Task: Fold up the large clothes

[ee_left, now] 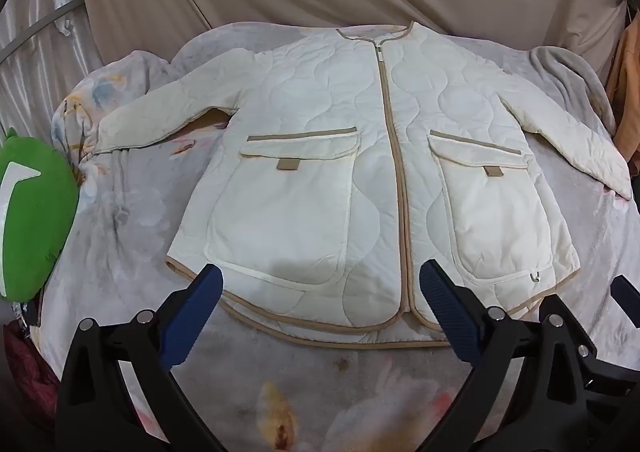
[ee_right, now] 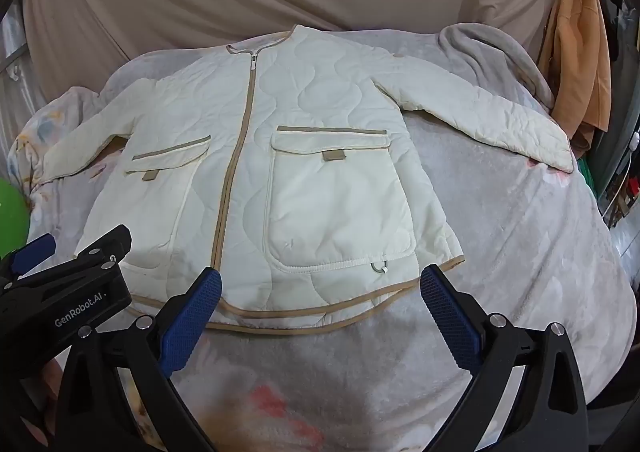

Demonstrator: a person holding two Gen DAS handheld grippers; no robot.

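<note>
Both claws, left (ee_left: 320, 284) and right (ee_right: 320, 286), hang wide open and empty just short of the hem. Jacket (ee_left: 360, 156) lies flat, zipped, face up on the bed (ee_left: 132, 212), sleeves spread. Best start: pinch each cuff shallowly and fold the sleeves inward across the chest, without dragging the body.

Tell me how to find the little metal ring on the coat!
Find the cream quilted jacket spread flat on the pale floral blanket. Look below its right-hand big pocket. The small silver ring hangs there, the only metal loop near the tan hem.
</note>
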